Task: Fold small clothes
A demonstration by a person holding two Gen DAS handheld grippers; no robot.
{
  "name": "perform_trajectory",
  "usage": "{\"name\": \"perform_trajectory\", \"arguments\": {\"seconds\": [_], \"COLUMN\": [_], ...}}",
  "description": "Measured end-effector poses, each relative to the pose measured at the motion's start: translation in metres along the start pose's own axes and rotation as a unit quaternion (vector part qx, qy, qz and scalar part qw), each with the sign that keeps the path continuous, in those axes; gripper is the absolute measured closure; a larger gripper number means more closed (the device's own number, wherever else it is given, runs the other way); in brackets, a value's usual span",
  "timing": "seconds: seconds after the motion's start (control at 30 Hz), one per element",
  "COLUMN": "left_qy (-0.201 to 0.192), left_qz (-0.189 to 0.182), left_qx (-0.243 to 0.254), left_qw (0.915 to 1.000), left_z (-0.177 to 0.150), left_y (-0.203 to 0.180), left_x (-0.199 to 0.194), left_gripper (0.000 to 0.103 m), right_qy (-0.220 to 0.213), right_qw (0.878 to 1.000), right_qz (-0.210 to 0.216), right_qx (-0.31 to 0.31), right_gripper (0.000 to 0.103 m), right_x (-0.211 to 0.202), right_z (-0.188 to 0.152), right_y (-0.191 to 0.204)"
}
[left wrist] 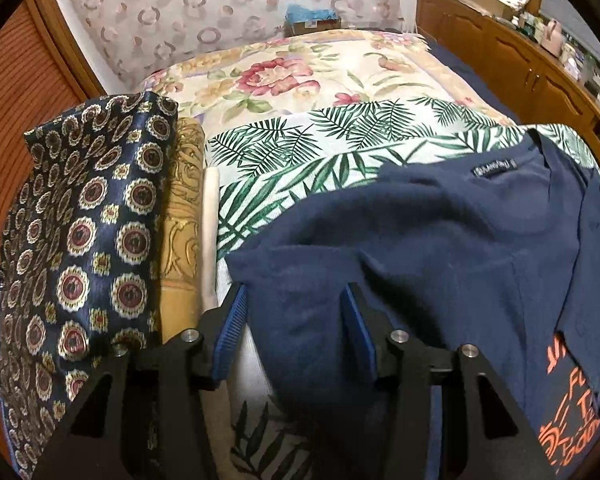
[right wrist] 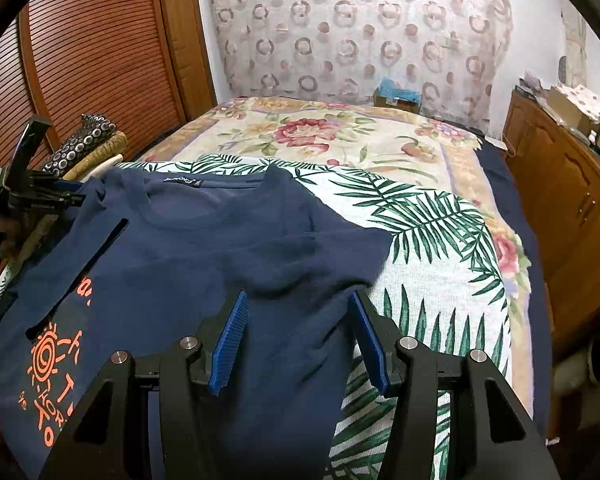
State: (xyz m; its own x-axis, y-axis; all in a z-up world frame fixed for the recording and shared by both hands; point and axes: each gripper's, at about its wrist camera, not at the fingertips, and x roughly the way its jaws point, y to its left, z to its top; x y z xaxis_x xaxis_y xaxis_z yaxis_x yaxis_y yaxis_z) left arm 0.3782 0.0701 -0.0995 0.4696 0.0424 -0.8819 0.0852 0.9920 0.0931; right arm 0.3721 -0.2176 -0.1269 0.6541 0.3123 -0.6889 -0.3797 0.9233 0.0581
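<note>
On a bed spread with a palm-leaf cloth [right wrist: 432,240], a navy T-shirt [right wrist: 188,256] lies near the foot, collar toward the far end, orange print showing at the near left. One long strip of it has been turned over, print-side hidden, so the front lettering is partly covered; beyond that the garment looks barely begun, with both sleeves out to the sides and the hem hidden beneath the tools.

Left gripper [left wrist: 292,320] stands over the shirt's left sleeve [left wrist: 300,280], its jaws partway apart with navy fabric lying between them; the pads do not appear to press on the cloth. Right gripper [right wrist: 298,332] sits over the right sleeve [right wrist: 324,256] in the same way, jaws half spread, fabric between but not pinched (neither tool seems to have hold of anything yet).

At the left edge of the bed a stack of folded cloths [left wrist: 84,232], a dark medallion print on top, looks finished and set aside; whether it belongs to this job cannot be told.

Judging by the layout, the sleeves remain to be brought in and the body doubled lengthwise, so most of the folding is ahead.
</note>
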Motion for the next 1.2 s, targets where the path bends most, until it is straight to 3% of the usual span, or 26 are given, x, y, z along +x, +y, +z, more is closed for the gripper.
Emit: {"name": "perform_trajectory", "arguments": {"seconds": [0.1, 0.2, 0.27, 0.63, 0.97, 1.0, 1.03, 1.07, 1.2], "left_qy": [-0.001, -0.002, -0.003, -0.100, -0.136, -0.138, -0.142, -0.146, -0.166], "left_qz": [-0.004, -0.011, -0.017, -0.033, -0.056, -0.060, -0.066, -0.071, -0.088], "left_qx": [-0.004, -0.011, -0.014, -0.002, 0.013, 0.012, 0.010, 0.010, 0.014], "left_qw": [1.0000, 0.9999, 0.9998, 0.9945, 0.9891, 0.9886, 0.9877, 0.9867, 0.9821], "left_z": [0.003, 0.005, 0.004, -0.002, -0.016, -0.019, -0.021, -0.024, -0.041], "left_y": [0.001, 0.005, 0.008, 0.007, 0.000, -0.001, -0.001, -0.003, -0.006], "left_x": [0.001, 0.004, 0.003, -0.063, -0.086, -0.088, -0.091, -0.094, -0.117], "left_gripper": [0.063, 0.087, 0.094, 0.096, 0.097, 0.097, 0.097, 0.097, 0.097], "right_qy": [0.000, 0.003, 0.005, 0.014, 0.024, 0.024, 0.023, 0.026, 0.001], "right_qw": [1.000, 1.000, 1.000, 1.000, 0.999, 0.999, 1.000, 0.999, 1.000], "right_qz": [0.002, 0.002, 0.000, -0.027, -0.022, -0.011, 0.001, 0.011, 0.028], "right_qx": [-0.001, 0.000, 0.000, 0.009, 0.027, 0.025, 0.021, 0.015, -0.001], "right_gripper": [0.048, 0.048, 0.048, 0.048, 0.047, 0.053, 0.064, 0.091, 0.095], "right_x": [0.000, 0.001, 0.002, 0.009, 0.026, 0.026, 0.026, 0.026, 0.005], "right_z": [0.000, -0.001, -0.001, 0.008, 0.022, 0.023, 0.023, 0.023, 0.025], "right_y": [-0.003, -0.005, -0.006, -0.020, -0.023, -0.021, -0.020, -0.016, -0.001]}}
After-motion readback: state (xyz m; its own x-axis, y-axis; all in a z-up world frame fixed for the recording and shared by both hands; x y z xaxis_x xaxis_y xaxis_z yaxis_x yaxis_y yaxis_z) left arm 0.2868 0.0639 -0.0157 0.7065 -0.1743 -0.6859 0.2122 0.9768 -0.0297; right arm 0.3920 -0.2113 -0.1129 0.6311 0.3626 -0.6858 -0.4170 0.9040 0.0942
